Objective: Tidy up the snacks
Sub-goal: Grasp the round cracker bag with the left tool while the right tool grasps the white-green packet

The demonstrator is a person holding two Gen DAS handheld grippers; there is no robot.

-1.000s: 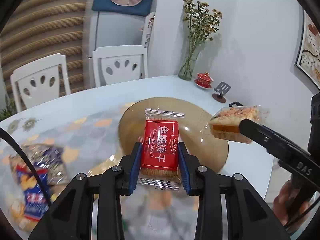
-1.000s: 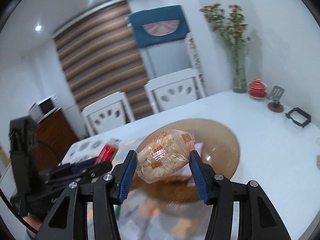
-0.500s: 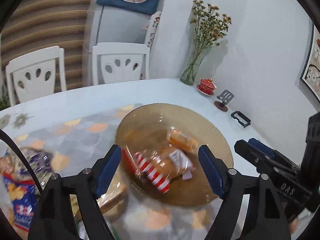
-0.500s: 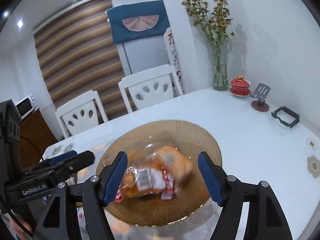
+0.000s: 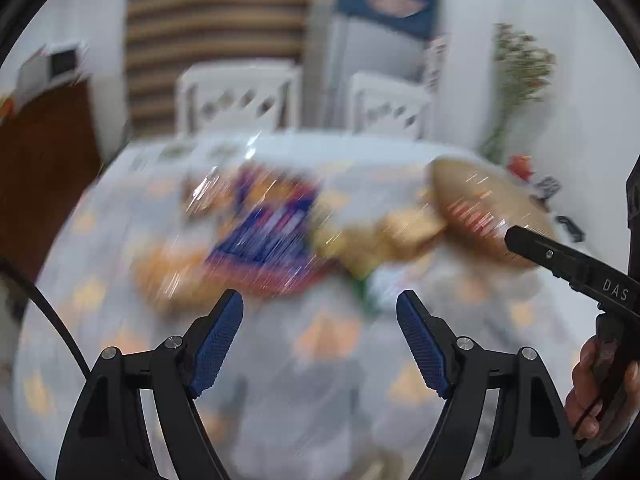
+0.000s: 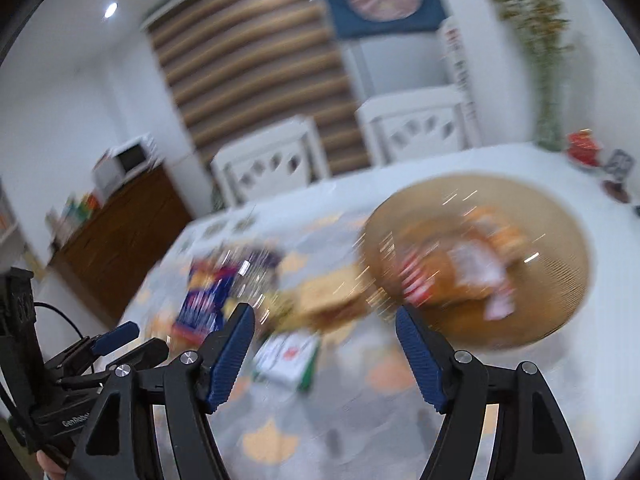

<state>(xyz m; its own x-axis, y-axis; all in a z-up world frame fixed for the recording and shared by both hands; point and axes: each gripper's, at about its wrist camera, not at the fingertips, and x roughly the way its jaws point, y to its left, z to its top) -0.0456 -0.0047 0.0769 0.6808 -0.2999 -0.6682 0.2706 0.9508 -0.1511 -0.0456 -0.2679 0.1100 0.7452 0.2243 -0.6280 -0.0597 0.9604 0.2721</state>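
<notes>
Both ribbed blue jaws gape over blurred crinkly packets (image 5: 268, 236), round ridged plate (image 6: 560, 280)

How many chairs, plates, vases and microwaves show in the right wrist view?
Chairs: 2
Plate: 1
Vase: 1
Microwave: 1
Total: 5
Snacks are too blurred to count.

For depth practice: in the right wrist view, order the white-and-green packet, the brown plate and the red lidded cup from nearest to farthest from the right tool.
1. White-and-green packet: just ahead, between the fingers.
2. Brown plate: right of centre.
3. Red lidded cup: far right, by the wall.
</notes>
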